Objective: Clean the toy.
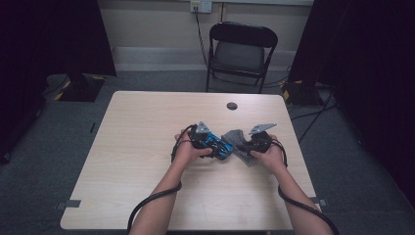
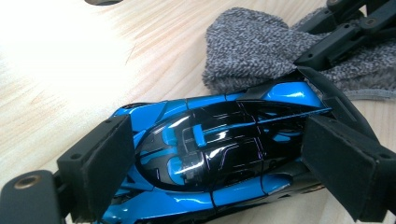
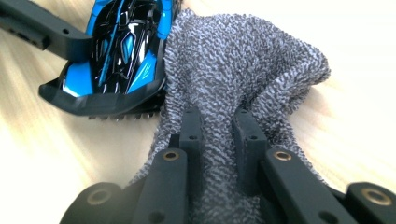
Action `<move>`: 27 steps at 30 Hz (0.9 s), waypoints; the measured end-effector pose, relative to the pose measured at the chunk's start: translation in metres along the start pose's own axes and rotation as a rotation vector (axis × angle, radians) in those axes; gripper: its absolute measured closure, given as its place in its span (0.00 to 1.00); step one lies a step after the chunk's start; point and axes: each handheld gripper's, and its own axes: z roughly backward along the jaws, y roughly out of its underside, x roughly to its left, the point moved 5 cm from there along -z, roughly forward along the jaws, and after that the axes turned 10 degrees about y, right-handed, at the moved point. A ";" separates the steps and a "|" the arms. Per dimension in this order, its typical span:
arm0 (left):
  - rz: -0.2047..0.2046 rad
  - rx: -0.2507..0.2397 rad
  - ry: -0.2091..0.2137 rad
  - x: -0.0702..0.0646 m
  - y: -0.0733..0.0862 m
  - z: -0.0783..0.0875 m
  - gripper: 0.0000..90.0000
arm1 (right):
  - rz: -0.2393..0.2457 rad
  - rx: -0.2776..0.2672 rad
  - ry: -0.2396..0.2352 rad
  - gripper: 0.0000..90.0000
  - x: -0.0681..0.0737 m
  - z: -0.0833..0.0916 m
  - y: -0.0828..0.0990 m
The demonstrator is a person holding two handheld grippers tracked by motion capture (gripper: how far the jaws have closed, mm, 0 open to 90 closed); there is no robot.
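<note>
1. The blue toy car sits near the middle of the table, well short of the dark round cap at the far edge.
2. The left gripper clamps its jaws on the car's sides, likely to steady it.
3. The right gripper pinches a bunched grey cloth touching the car, probably for wiping.

Legible text, labels, brands, numbers, signs: none found. Toy car: blue and black bodywork, no readable marking. Wall outlet plate: possibly marked, too small to tell.
</note>
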 end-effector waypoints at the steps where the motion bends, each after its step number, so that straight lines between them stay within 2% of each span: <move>1: 0.000 0.000 0.000 0.000 0.000 0.000 0.11 | 0.000 0.000 0.000 0.85 0.000 0.000 0.000; 27: 0.005 0.018 0.000 0.000 -0.001 0.000 0.11 | 0.001 0.009 -0.026 0.85 0.002 0.037 0.033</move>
